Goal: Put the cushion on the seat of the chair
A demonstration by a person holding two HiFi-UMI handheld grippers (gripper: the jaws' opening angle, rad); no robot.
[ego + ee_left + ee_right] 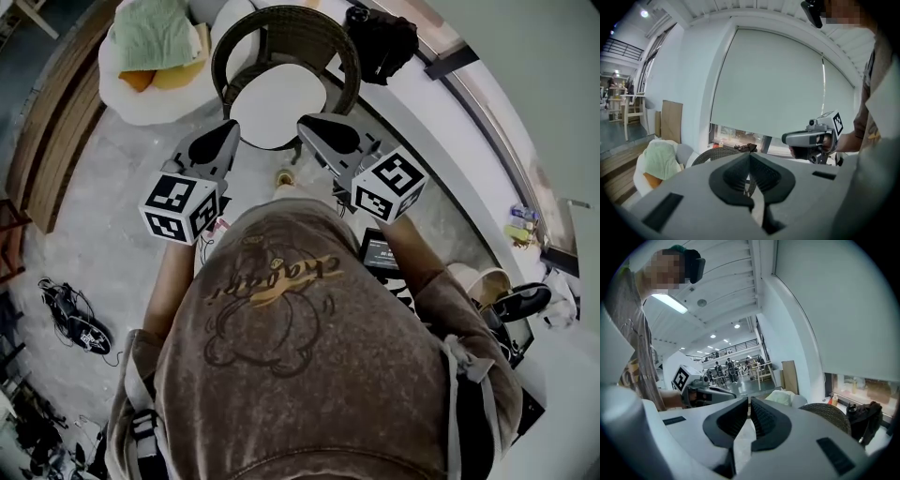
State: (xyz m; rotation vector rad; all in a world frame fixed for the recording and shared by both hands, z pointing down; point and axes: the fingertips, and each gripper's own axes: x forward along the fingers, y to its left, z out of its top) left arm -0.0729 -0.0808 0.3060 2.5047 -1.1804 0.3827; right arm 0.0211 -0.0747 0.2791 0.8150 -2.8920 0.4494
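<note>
- One wicker chair (349, 70) stands at 12 o'clock in the head view.
- One round white cushion (277, 105) lies on the seat of this chair, inside the curved back.
- There are two tongs, one in each hand of the person, and each one carries one marker cube: the left cube (183, 206) and the right cube (389, 187).
- The left tongs (231, 126) are fully together. In the left gripper view the two dark pads meet at the tip and nothing is between them.
- The right tongs (303, 121) are also together, with only a thin line between the pads. They hold nothing.
- Both tongs point toward 12 o'clock. Their tips are seen over the near edge of the cushion, and the gripper views show them in the air, touching nothing.
- One white armchair (122, 98) is at 11 o'clock. On it are one green blanket (155, 33), one orange pillow (136, 80) and one yellow pillow (180, 75).
- One black bag (380, 42) lies at 1 o'clock, just beside the wicker chair.
- One pair of dark shoes (75, 319) is on the floor at 8 o'clock.
</note>
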